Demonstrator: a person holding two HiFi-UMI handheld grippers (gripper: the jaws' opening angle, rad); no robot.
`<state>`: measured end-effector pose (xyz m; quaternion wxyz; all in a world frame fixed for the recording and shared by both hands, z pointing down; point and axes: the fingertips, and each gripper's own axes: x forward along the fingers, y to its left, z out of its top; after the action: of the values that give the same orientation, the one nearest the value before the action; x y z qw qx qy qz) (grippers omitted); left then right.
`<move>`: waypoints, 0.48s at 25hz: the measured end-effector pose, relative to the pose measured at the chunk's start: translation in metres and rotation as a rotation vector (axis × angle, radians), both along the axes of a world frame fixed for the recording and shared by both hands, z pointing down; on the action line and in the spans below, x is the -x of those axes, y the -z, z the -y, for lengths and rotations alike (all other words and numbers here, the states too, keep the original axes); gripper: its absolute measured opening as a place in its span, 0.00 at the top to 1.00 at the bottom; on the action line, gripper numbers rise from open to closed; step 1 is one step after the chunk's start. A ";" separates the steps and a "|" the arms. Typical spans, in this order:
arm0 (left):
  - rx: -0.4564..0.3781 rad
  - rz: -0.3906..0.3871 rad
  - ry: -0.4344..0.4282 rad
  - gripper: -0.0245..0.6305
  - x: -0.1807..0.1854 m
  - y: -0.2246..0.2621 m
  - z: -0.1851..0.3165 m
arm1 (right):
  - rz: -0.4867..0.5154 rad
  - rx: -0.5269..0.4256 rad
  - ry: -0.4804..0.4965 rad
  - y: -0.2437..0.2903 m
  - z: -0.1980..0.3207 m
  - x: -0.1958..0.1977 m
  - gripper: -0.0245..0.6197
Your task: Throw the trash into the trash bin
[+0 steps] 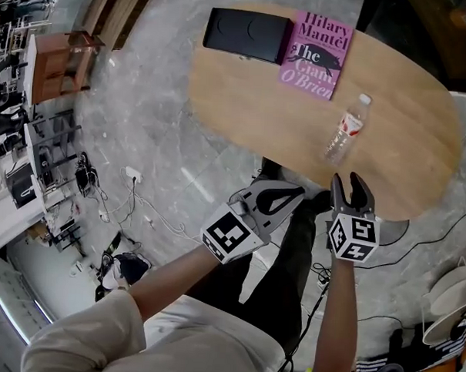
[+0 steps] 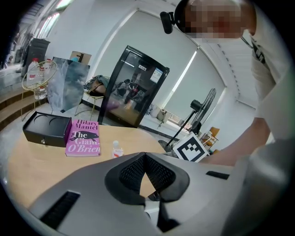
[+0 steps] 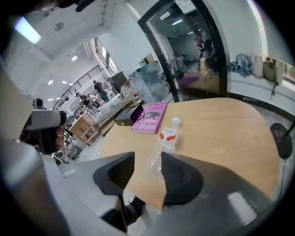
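At the near edge of the table (image 1: 260, 98), my right gripper (image 1: 346, 182) stands part-way open just short of the bottle (image 1: 346, 131).

In the right gripper view I see its jaws apart with nothing gripped; the clear plastic bottle, white cap and red-and-white label, shows through the gap beyond the pads, lying on its side on the wooden top and not touched by them. My left gripper (image 1: 294, 195) sits beside the right one, off the table's edge over the grey floor, and in the left gripper view its jaws meet at the tips with nothing between them. Further along the table from the bottle lies a pink book (image 1: 316, 55), and just beside that a black box (image 1: 247, 34), both well apart from either gripper.
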<state>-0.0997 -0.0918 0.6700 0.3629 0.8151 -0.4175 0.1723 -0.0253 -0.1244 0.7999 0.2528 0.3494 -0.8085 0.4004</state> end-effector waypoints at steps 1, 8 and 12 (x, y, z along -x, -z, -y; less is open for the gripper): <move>0.003 0.005 -0.006 0.95 0.003 -0.006 0.000 | 0.002 0.006 -0.003 -0.008 0.000 0.004 0.66; 0.025 0.016 -0.011 0.95 0.013 -0.041 -0.002 | 0.013 0.039 -0.047 -0.052 -0.001 0.021 0.53; 0.041 0.010 -0.004 0.95 0.018 -0.063 -0.002 | -0.009 0.048 -0.069 -0.077 0.001 0.031 0.42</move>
<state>-0.1182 -0.0896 0.7331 0.3772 0.8074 -0.4140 0.1857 -0.0565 -0.1253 0.8766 0.2509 0.3727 -0.7849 0.4268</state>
